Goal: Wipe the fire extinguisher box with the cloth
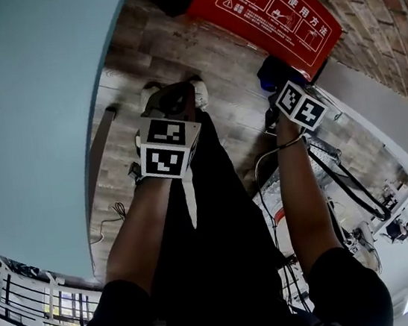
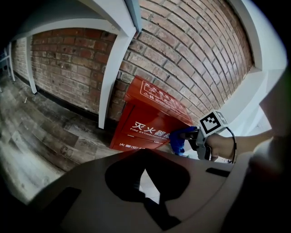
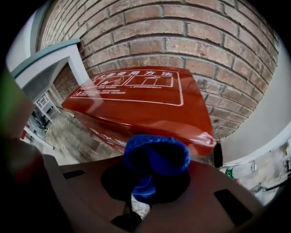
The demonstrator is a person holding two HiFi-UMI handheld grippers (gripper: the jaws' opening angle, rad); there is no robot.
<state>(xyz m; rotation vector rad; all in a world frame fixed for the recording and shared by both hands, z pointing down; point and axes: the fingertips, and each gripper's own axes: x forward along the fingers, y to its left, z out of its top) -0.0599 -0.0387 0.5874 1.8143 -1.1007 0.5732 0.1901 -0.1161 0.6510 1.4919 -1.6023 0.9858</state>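
The red fire extinguisher box [image 1: 264, 3] stands on the floor against a brick wall, with white instructions printed on its sloping lid [image 3: 136, 86]. My right gripper [image 3: 152, 164] is shut on a folded blue cloth [image 3: 157, 154]. The cloth hangs just short of the lid's near edge; whether they touch cannot be told. In the left gripper view the box [image 2: 148, 120] shows its lettered front, with the right gripper [image 2: 187, 136] and the cloth [image 2: 178, 139] at its right end. My left gripper [image 2: 142, 157] hangs back over the floor, shut and holding nothing.
A brick wall [image 2: 191, 54] rises behind the box, with a white pillar [image 2: 111, 73] to its left. The floor [image 2: 36, 132] has a wood pattern. A teal wall [image 1: 23, 108] is on my left. Cables and gear [image 1: 341, 177] lie to my right.
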